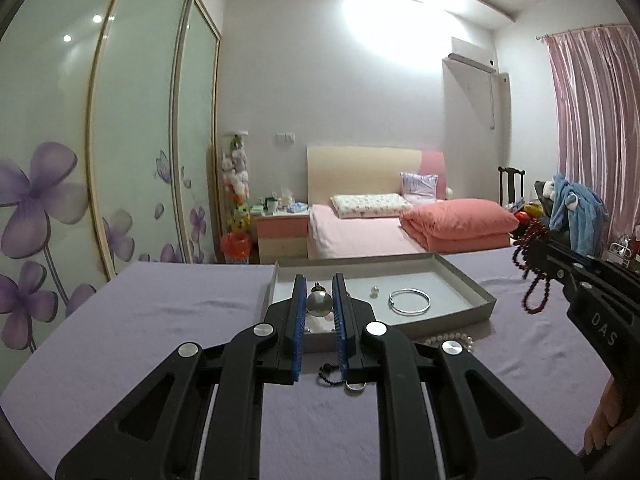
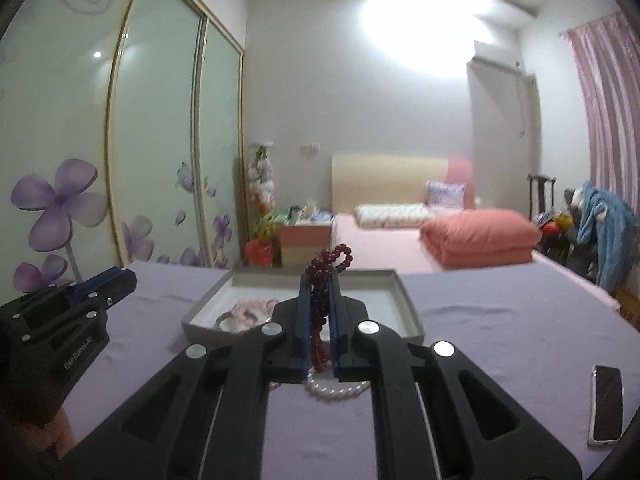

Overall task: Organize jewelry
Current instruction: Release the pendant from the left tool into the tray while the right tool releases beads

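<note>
A shallow grey tray [image 1: 468,280] lies on the lilac cloth and holds a silver bangle [image 1: 409,301], a small bead [image 1: 375,291] and a silver ball pendant [image 1: 319,304]. My left gripper [image 1: 319,286] hovers over the tray's near left corner, its jaws narrowly apart around the pendant; contact is unclear. A black bead string [image 1: 329,375] and a ring [image 1: 355,387] lie under it. My right gripper [image 2: 319,280] is shut on a dark red bead bracelet [image 2: 320,308], held in the air before the tray [image 2: 408,304]. A pearl strand [image 2: 338,391] lies below.
A phone [image 2: 607,404] lies on the cloth at the right. Pink jewelry [image 2: 252,309] sits in the tray's left part. A pink bed [image 1: 360,232], a nightstand [image 1: 282,236] and a sliding wardrobe [image 1: 80,140] stand beyond the table.
</note>
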